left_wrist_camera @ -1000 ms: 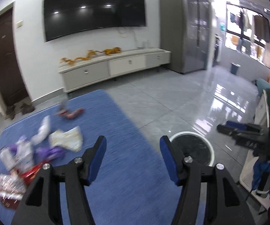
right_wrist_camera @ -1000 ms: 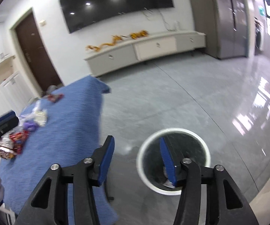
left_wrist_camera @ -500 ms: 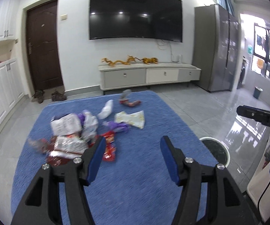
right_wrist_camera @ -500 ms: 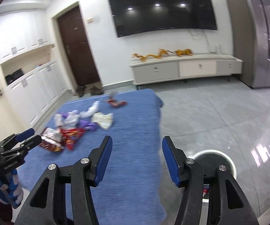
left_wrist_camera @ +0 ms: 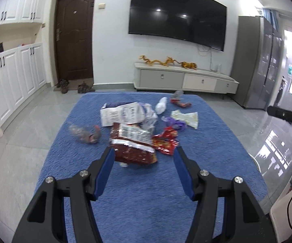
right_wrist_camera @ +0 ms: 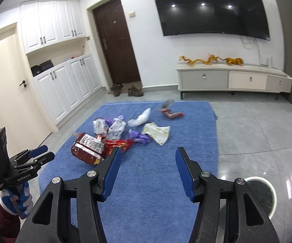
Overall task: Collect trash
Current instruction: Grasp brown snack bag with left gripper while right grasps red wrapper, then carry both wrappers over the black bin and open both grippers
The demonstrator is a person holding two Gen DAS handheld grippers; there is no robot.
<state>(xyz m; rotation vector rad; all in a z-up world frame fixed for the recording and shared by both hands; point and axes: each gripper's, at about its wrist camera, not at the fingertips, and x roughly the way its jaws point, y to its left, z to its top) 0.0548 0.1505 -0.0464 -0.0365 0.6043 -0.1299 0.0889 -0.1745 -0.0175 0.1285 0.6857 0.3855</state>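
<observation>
As both pairs of tongs have swung off the bin and back over the table in the past second, we list the scene from the jaws outward

Left black gripper with blue pads (left_wrist_camera: 143,158): jaws spread wide, holding nothing, hanging above the blue fuzzy cloth-covered table (left_wrist_camera: 146,212); a second ago it looked across the table at the floor, now it faces the litter squarely

Right black gripper with blue pads (right_wrist_camera: 148,158): jaws equally wide and empty; a second ago it sat right over the white-rimmed round trash bin (right_wrist_camera: 267,194), which now lies low at the right on the grey floor, well apart from the table's litter

Nearest item: dark red crinkled foil snack bag with a silver label (left_wrist_camera: 132,145), just beyond the left pads and between their lines; we judge it the next pick

Beside it: bright red torn foil wrapper (left_wrist_camera: 166,141), touching the bag's right edge

Behind: white printed paper carton, flattened (left_wrist_camera: 121,115); clear crumpled plastic bottle (left_wrist_camera: 83,135) to the left; purple film scrap (left_wrist_camera: 176,123); cream patterned wrapper (left_wrist_camera: 186,117); white twisted plastic (left_wrist_camera: 161,105); small red wrapper (left_wrist_camera: 181,103) at the far edge

Task standing: a fresh round is starting, much trash uncollected, the bin within a turn to the right
</observation>
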